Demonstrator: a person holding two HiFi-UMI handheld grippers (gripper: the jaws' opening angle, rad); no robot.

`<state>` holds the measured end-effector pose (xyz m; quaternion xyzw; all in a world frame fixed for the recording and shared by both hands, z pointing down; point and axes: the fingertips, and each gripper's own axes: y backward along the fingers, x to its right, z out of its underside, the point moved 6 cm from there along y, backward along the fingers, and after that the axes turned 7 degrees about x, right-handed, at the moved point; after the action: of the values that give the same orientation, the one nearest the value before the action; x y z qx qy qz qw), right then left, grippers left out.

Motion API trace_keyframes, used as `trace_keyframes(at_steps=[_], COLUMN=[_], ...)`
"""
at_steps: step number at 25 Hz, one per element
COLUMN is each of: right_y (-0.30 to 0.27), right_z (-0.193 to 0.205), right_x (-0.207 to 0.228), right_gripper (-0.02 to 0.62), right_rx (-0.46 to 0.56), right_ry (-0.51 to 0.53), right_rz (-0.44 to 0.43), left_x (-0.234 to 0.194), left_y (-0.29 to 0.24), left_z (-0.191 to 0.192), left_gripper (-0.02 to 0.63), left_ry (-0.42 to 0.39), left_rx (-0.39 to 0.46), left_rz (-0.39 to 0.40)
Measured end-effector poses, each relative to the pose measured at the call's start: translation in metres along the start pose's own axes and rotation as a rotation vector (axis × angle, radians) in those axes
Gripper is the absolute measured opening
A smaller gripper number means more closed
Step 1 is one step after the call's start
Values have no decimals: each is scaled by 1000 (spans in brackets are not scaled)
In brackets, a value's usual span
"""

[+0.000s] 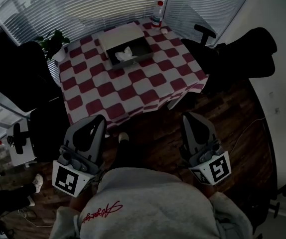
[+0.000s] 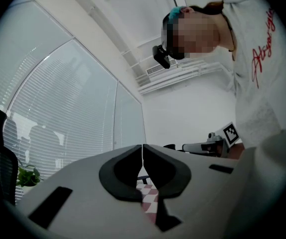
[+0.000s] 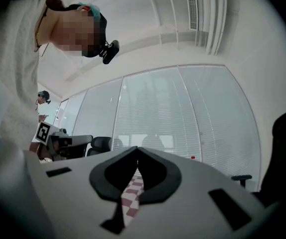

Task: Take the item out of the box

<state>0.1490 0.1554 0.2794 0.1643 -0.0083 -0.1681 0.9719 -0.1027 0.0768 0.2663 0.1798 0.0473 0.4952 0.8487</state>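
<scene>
While the person stands back from the tabletop (image 1: 133, 88), both tools are carried close to the body and aimed ahead at it, which reads as a travelling posture, not a working one. The left hand-held gripper (image 1: 99, 118) has its jaws pressed together with nothing between them; the left gripper view shows the two dark pads meeting along a thin seam, with only a sliver of checked cloth visible below. The right hand-held gripper (image 1: 187, 116) is likewise closed and empty, its pads meeting the same way in the right gripper view. Closed jaws make sense here, since nothing is within reach to grasp.

The box (image 1: 146, 48) sits toward the far side of the tabletop, well apart from both tools. Its pale lid (image 1: 120, 36) lies back behind the dark tray, leaving the inside exposed from above. The item (image 1: 125, 55), white and crumpled-looking, rests inside the tray; whether it is paper or cloth I cannot tell. A bottle (image 1: 157, 14) stands at the far edge, near the box but clear of it.

By my judgement the task has not begun: the approach comes first, then opening one tool over the tray.
</scene>
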Motion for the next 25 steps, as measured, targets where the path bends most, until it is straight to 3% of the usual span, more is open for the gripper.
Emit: trace_keyframes(at_steps=[25], right_y=[-123], right_z=[32], right_x=[35], right_gripper=[11], right_rx=[-25], right_ry=[11], right_rz=[-1], left_x=[-117], left_y=[-57], left_z=[29], left_gripper=[18], left_ry=[22], left_rx=[-4], left_rz=[10])
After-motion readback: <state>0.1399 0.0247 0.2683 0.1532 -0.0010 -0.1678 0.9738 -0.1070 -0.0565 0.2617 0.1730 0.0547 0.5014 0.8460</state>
